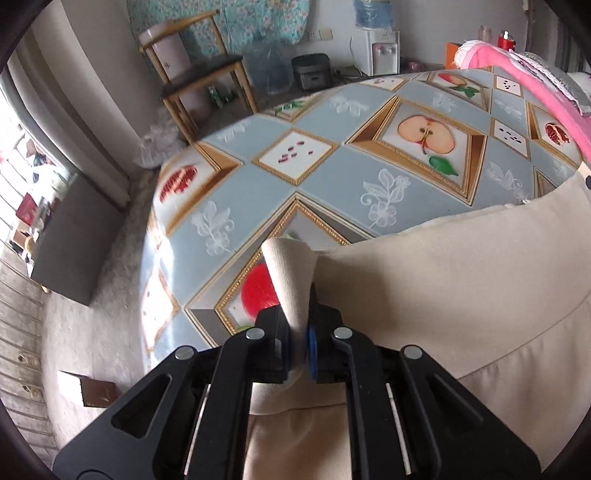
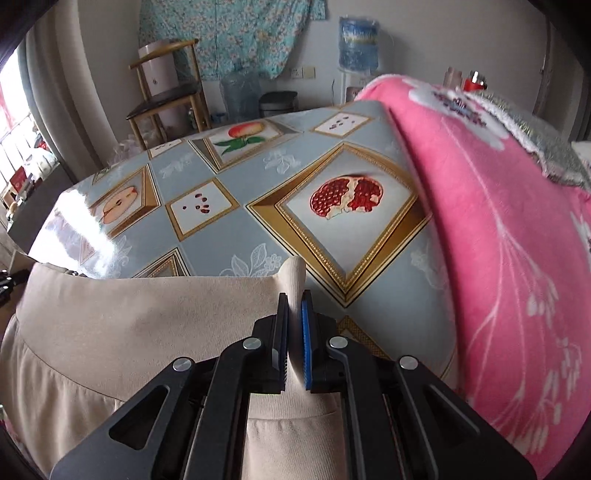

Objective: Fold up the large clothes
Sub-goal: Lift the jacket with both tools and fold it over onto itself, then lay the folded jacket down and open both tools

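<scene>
the left gripper (image 1: 299,325) is nearest in its own view, its black jaws drawn in on a rolled corner of the beige garment (image 1: 461,295); the cloth stands up between the pads, though whether they press it tight cannot be told. the right gripper (image 2: 294,325) pinches the other corner of the beige garment (image 2: 129,325), with a flap of cloth rising out between the jaws, which are clenched on it. between the 2 corners the banded edge of the garment runs taut across the near side of the table (image 1: 332,177), and the rest of the cloth hangs down toward the cameras below the grippers.

the table (image 2: 229,236) is covered by a glossy cloth printed with framed fruit: a cut apple, a pomegranate, scattered seeds. along its right side lies a pink blanket (image 2: 509,258) with white flower prints, and on top of that a grey piece with a white lace edge (image 2: 546,144). the pink blanket (image 1: 517,77) shows as a curved edge in the left view.

past the table stand a wooden chair (image 1: 199,74), a clear empty water jug (image 2: 242,90) on the floor, a dark lidded bin (image 1: 310,70), and a white dispenser (image 1: 380,51) with a blue water bottle (image 2: 358,44) seated on top. what the bin holds cannot be seen. a floral cloth (image 2: 236,33) hangs on the wall behind.
</scene>
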A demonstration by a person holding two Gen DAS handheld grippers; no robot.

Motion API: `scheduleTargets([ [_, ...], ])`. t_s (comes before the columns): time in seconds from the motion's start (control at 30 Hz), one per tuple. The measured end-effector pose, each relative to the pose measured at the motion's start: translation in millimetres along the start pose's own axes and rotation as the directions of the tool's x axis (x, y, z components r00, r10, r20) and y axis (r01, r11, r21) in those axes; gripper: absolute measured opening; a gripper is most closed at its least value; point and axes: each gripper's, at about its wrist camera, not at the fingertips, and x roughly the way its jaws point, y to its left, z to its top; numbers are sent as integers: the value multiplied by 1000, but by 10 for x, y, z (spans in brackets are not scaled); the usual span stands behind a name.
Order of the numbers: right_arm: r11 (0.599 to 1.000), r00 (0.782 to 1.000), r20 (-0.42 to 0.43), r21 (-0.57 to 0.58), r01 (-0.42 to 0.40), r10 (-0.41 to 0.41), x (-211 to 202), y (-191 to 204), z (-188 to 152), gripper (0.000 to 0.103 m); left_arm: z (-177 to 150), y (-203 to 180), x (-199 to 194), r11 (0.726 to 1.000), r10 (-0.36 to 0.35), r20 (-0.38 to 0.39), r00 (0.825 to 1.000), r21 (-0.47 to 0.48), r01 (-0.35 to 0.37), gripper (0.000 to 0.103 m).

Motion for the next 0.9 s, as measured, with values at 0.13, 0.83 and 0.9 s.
scheduleTargets([
  [0.13,999,1000,-18,30,11,-11,-129,-134,67,30,17,228,-114,998,-6,13,1000,-68,7,33],
  [0.83,1000,995,-99,-16,-22,21,-1111,16,-1636,55,-1725,246,-832,976,-91,56,994,-195,100,33],
  [0.9,1000,993,-114,21,-3,5,-1199,-23,-1592,55,-1709,201,-899,986,-36,58,998,-162,45,33],
])
